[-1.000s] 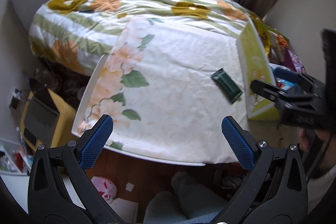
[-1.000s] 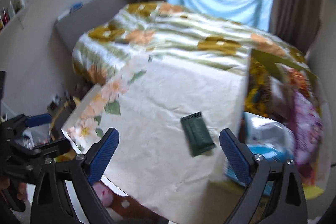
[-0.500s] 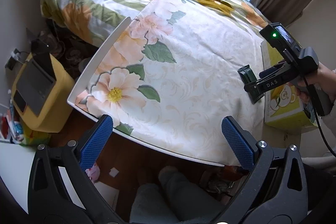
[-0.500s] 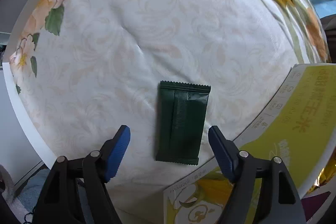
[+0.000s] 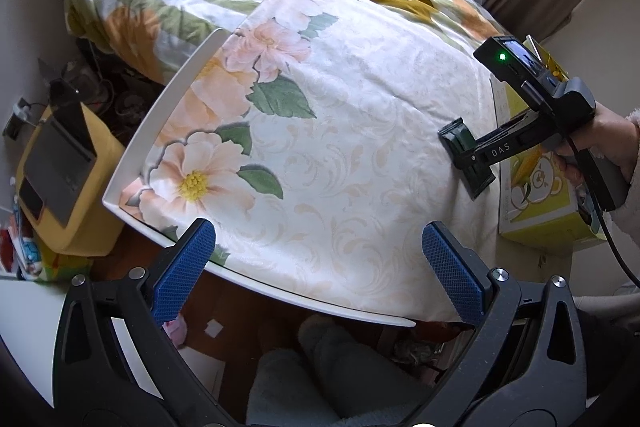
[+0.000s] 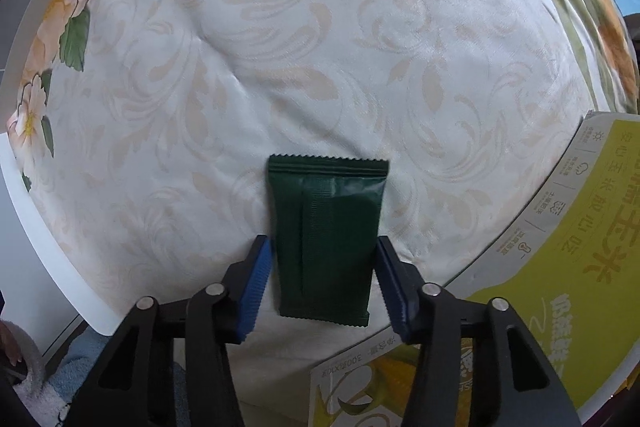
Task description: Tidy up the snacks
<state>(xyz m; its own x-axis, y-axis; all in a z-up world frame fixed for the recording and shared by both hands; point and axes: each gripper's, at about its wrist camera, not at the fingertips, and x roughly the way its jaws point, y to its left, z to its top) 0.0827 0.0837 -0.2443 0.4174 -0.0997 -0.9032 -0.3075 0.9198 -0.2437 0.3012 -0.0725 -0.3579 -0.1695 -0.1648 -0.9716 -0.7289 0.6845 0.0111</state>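
Grip trouble is the main thing to be watched here. The dark green snack packet (image 6: pixel 326 247) is lying flat on the cloth-covered worktop (image 6: pixel 280 67), just beside the yellow carton (image 6: pixel 580 235) at the worktop's right edge, and the right hand-held gripper (image 6: pixel 322 283) is clamped across its lower half, blue pads pressed against both long edges. From the left wrist view the same clamp is seen from the side, with the right hand-held gripper angled steeply down onto the packet.

What could go wrong: the packet is thin and slick-looking, and it's being pinched by its edges rather than by its faces, so it could easily be buckled or squirted out of the pads once it's lifted. The cloth underneath looks soft and loose too, so a fold of it could be caught by the pad tips and dragged up with the packet. If the carton is where the snack is meant to go (a guess, since other wrappers aren't clearly seen in these views), its open flap lies close by and could be clipped on the way over.

The left hand-held gripper (image 5: pixel 316 267) is spread wide with nothing between its pads, held over the near edge of the worktop, well apart from the packet. No help is being given by it at the moment.
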